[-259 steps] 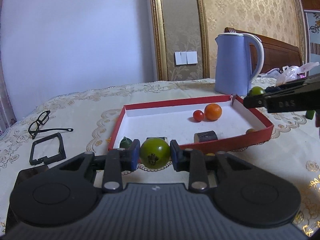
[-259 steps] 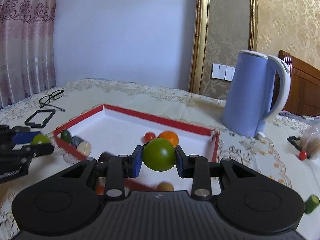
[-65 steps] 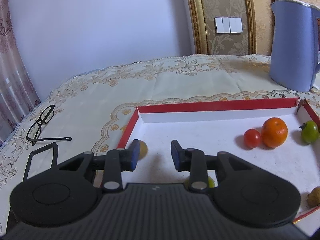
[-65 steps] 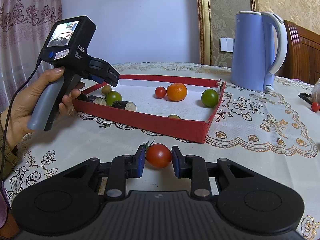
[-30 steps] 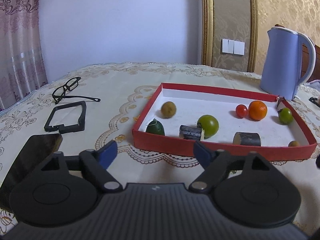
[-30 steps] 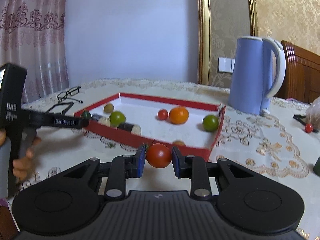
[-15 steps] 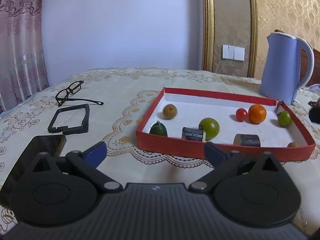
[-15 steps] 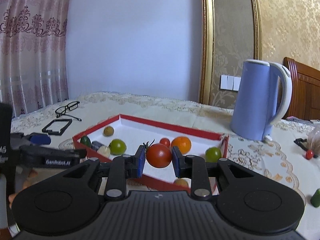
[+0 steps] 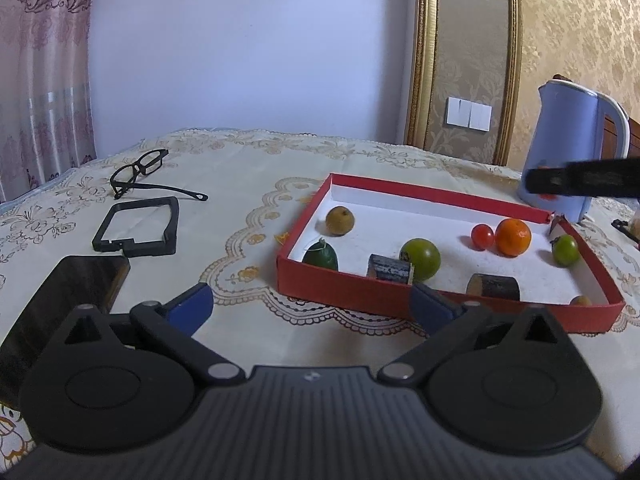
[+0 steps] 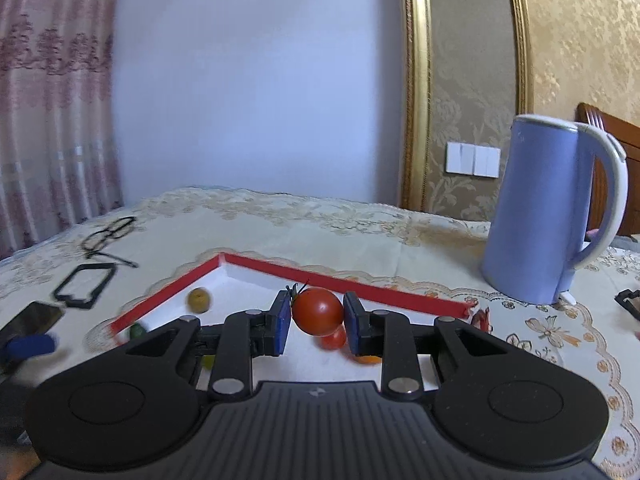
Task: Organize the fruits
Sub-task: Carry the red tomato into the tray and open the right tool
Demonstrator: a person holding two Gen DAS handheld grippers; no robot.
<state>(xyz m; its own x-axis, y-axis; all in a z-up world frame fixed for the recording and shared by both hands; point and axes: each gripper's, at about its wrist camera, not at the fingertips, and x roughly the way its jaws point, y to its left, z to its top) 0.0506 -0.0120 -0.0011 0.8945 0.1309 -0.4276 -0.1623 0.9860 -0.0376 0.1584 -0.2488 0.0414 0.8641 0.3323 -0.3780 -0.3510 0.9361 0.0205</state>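
A red-walled tray (image 9: 344,284) with a white floor holds a brown fruit (image 9: 339,220), a dark green fruit (image 9: 320,255), a big green tomato (image 9: 421,259), a small red tomato (image 9: 482,237), an orange (image 9: 513,237), a small green tomato (image 9: 565,250) and two dark cut pieces. My left gripper (image 9: 310,307) stands wide open over the cloth in front of the tray, holding nothing. My right gripper (image 10: 317,317) is shut on a red tomato (image 10: 318,311), held above the tray (image 10: 344,282) floor; it shows as a dark blurred bar (image 9: 584,182) in the left wrist view.
A blue kettle (image 10: 548,208) stands behind the tray's right corner. Black glasses (image 9: 140,172), a black frame (image 9: 136,232) and a dark phone (image 9: 64,300) lie on the cloth to the left. The patterned tablecloth covers the whole table.
My right gripper has carried the red tomato forward and up, from in front of the tray to over its floor. My left gripper's jaws have spread wider and it has stayed in place.
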